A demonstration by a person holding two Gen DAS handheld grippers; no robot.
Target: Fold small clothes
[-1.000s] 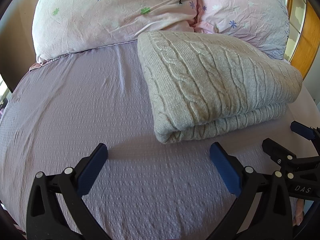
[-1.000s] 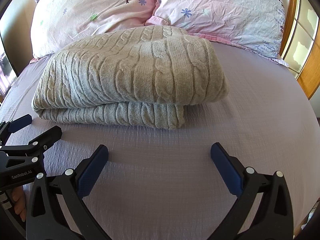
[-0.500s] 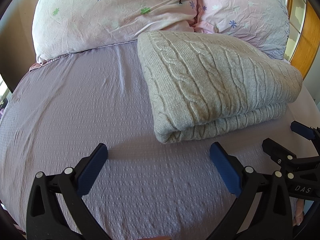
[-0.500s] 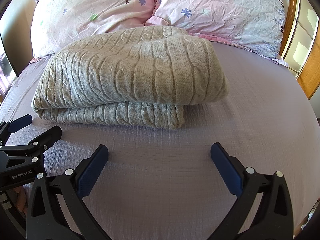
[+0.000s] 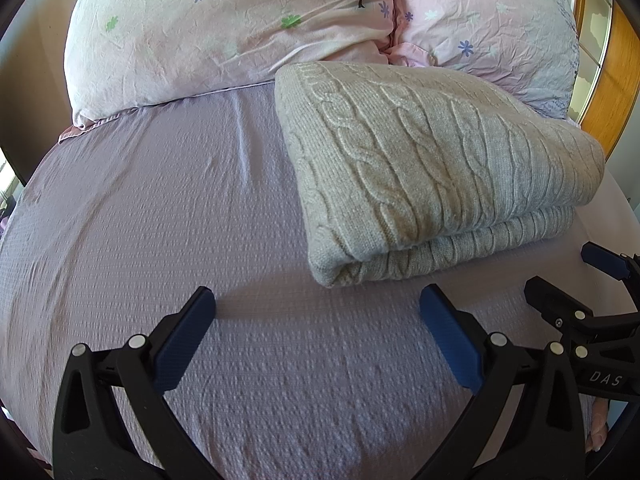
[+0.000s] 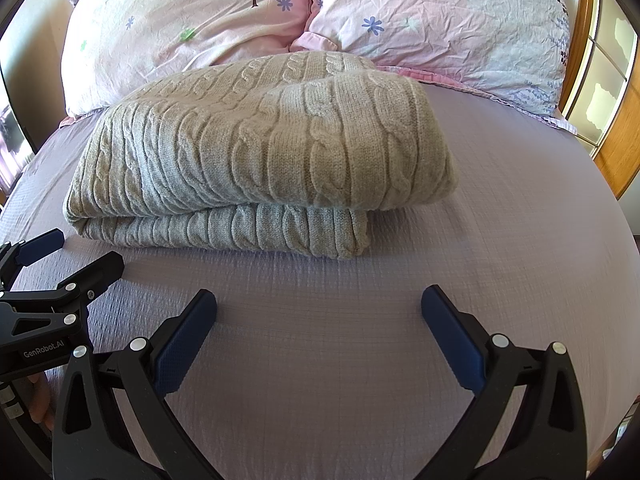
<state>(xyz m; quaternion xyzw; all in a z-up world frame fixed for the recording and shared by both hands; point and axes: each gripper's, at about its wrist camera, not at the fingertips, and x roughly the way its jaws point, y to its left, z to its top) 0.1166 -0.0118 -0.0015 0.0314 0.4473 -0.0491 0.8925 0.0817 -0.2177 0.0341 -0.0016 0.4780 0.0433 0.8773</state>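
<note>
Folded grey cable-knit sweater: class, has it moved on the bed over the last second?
No. The folded grey cable-knit sweater keeps its place against the pink flowered pillows in both views.

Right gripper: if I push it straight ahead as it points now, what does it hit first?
Probably the folded sweater. The right gripper hangs open over bare sheet, with the sweater's near edge ahead between its jaws. Depth is unclear.

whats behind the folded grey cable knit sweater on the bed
Two pink floral pillows lie behind the folded grey cable knit sweater, on the lilac bedsheet. The sweater hides their lower edges, so contact is unclear.
</note>
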